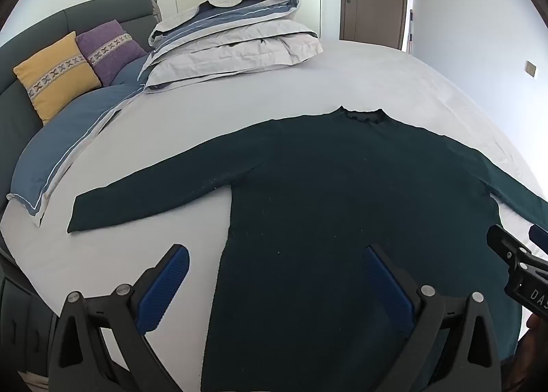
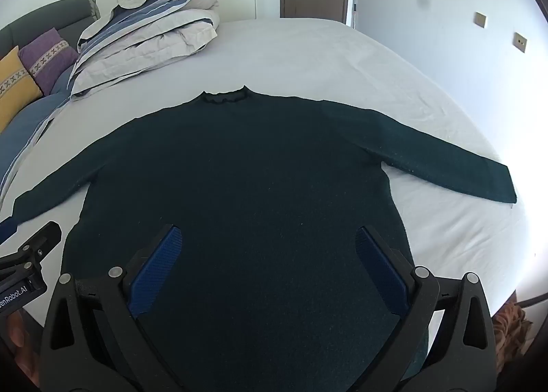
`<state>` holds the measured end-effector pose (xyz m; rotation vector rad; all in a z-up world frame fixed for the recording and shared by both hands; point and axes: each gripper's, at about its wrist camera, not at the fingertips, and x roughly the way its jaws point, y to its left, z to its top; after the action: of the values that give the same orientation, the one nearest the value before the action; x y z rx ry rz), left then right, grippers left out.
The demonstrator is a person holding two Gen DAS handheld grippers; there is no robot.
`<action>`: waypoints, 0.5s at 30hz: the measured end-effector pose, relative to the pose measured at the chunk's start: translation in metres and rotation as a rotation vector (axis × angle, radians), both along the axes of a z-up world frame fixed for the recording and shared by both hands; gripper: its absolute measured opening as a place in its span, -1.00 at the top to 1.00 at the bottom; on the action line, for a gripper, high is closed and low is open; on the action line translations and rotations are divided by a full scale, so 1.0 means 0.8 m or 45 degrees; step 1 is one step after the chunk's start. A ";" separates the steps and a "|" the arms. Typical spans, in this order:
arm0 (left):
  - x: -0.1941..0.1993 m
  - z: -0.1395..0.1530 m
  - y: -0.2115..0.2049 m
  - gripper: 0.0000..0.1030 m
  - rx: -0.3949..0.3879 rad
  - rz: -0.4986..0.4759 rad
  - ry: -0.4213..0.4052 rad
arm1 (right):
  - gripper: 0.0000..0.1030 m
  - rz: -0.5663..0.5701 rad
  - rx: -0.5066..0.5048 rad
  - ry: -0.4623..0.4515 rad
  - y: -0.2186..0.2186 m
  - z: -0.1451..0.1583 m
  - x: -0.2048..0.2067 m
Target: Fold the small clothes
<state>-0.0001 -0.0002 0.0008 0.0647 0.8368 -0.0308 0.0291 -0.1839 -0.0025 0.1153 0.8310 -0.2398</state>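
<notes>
Getting ready to fold the dark green long-sleeved knit sweater (image 2: pixel 239 169), spread flat on the pale grey bed sheet (image 2: pixel 342 56).
Left gripper (image 1: pixel 274 285) and right gripper (image 2: pixel 269 265) hover wide open, empty, above the sweater's hem; I'd pinch each sleeve near its cuff and fold inward.

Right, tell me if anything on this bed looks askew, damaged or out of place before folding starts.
Nothing stands out. The dark green knitted sweater lies flat on the pale sheet, both sleeves spread. The folded grey-and-blue duvet sits stacked by the pillows. Both grippers are open.
</notes>
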 end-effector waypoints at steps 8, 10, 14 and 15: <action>-0.001 -0.002 0.000 -1.00 -0.010 0.001 -0.008 | -1.00 -0.003 0.004 -0.006 -0.001 0.003 -0.002; -0.002 -0.003 0.001 -1.00 -0.014 0.003 -0.011 | -1.00 -0.002 0.008 -0.006 -0.002 0.004 -0.003; -0.003 -0.003 -0.001 -1.00 -0.016 0.005 -0.012 | -1.00 0.004 -0.003 -0.002 0.000 0.001 -0.002; -0.003 -0.002 -0.001 -1.00 -0.019 0.008 -0.012 | -1.00 0.003 -0.003 -0.002 0.000 0.001 -0.002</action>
<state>-0.0022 -0.0011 -0.0009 0.0481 0.8275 -0.0307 0.0274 -0.1838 -0.0015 0.1118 0.8294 -0.2384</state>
